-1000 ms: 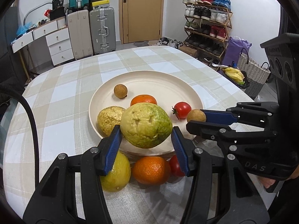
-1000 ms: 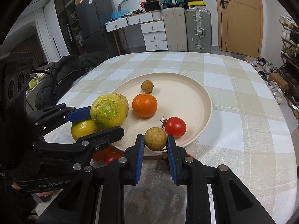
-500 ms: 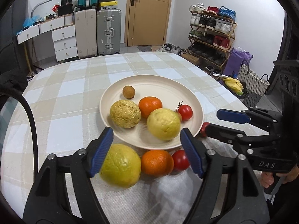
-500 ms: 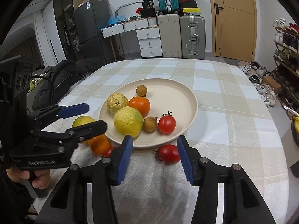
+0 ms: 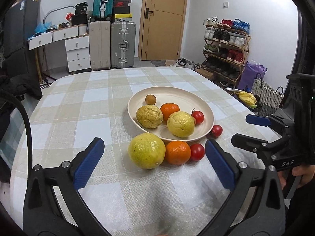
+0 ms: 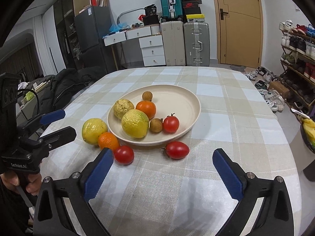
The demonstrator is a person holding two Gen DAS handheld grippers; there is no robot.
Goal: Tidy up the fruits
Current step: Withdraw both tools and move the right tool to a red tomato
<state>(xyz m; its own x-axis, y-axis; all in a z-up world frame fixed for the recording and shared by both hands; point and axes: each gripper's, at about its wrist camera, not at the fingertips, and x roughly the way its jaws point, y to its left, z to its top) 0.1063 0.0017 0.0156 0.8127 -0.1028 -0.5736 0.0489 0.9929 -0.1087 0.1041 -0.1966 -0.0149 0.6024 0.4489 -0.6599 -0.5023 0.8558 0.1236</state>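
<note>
Since a second ago both my tongs have let go and backed off: the big guava (image 5: 180, 124) the left tongs (image 5: 155, 163) held now sits in the plate (image 5: 208, 116), and the longan (image 6: 156, 125) from the right tongs (image 6: 162, 170) lies beside a tomato (image 6: 171, 124) there. Both tongs are still opening, almost fully spread, with nothing between them. I judge a placing step just finished. Four fruits remain on the desk (image 6: 226, 122) against the plate's near rim: a yellow guava (image 5: 146, 150), an orange (image 5: 177, 152) touching it, a round tomato (image 5: 197, 151) and an oval tomato (image 6: 176, 149). Next I should bring the left tongs down around the yellow guava, the right around the oval tomato.
</note>
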